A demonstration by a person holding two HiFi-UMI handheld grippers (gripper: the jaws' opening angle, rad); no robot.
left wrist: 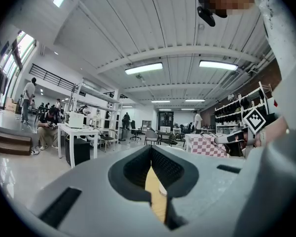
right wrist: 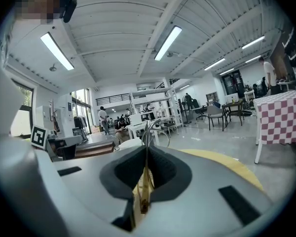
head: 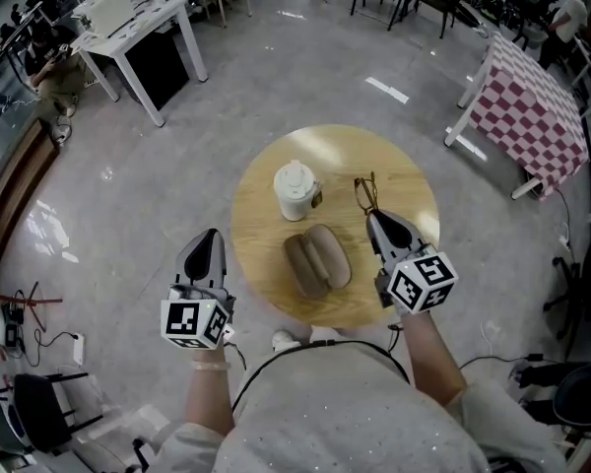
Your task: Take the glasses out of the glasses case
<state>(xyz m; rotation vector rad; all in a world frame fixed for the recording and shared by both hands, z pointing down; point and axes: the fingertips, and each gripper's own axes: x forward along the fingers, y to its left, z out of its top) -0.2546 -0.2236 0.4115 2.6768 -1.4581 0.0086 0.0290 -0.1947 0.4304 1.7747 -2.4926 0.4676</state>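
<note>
The right claw (head: 373,216) is clamped shut on the thin-framed glasses (head: 363,193), which jut out past its tips over the round wooden tabletop (head: 399,177), clear of the case (head: 317,260) and to its far right. The brown case lies open near the middle of the tabletop, its two halves side by side, with a lidded white cup (head: 295,189) just behind it. The left claw (head: 212,236) hangs off the tabletop's left edge above the grey floor (head: 128,185), its jaws together and holding nothing, pointed toward the tabletop
</note>
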